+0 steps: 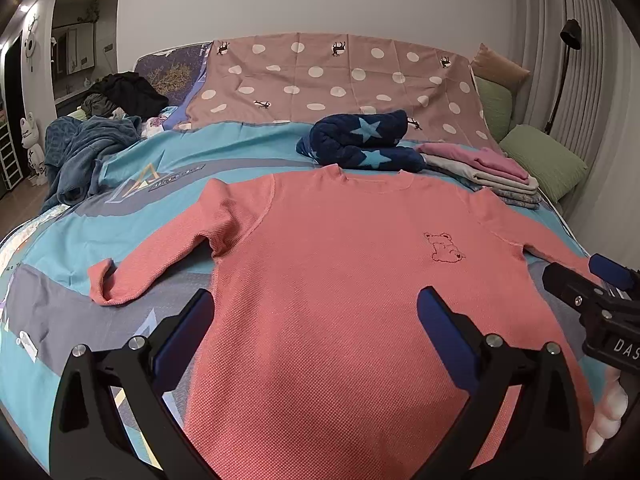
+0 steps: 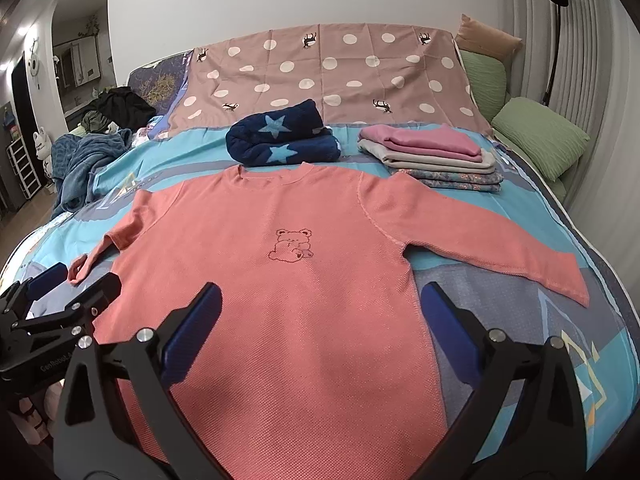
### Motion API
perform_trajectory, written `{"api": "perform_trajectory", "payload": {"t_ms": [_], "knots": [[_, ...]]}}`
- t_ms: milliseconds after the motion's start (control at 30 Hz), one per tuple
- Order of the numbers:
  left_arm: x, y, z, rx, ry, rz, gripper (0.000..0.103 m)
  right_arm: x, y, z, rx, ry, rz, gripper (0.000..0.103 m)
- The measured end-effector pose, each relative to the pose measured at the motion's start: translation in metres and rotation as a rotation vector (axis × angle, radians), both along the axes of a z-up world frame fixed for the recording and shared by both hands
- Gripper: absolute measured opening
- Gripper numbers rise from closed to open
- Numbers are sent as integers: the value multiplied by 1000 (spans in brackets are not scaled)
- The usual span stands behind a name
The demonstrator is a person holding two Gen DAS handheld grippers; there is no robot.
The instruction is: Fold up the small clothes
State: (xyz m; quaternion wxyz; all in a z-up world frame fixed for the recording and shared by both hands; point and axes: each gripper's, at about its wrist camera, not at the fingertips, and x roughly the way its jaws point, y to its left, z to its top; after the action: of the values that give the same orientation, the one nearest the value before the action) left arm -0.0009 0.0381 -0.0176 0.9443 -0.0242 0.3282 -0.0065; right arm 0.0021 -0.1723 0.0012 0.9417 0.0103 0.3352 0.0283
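Observation:
A coral long-sleeved shirt with a small bear outline on the chest lies flat and face up on the bed, collar away from me; it also shows in the right wrist view. Its left sleeve is bent, its right sleeve stretches out. My left gripper is open and empty above the shirt's lower left part. My right gripper is open and empty above the lower right part. Each gripper shows at the edge of the other's view, the right gripper and the left gripper.
A stack of folded clothes lies behind the shirt at the right. A rolled navy star blanket lies behind the collar. A blue blanket heap and dark clothes are at far left. Green pillows line the right.

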Motion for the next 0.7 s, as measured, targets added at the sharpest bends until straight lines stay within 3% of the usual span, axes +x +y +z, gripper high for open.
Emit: {"api": "perform_trajectory", "payload": {"t_ms": [500, 700], "knots": [[3, 27, -8, -75, 15, 33, 102, 2, 11, 0, 30, 25, 66, 73], [8, 46, -12, -94, 31, 77, 97, 5, 13, -4, 29, 39, 66, 73]]}}
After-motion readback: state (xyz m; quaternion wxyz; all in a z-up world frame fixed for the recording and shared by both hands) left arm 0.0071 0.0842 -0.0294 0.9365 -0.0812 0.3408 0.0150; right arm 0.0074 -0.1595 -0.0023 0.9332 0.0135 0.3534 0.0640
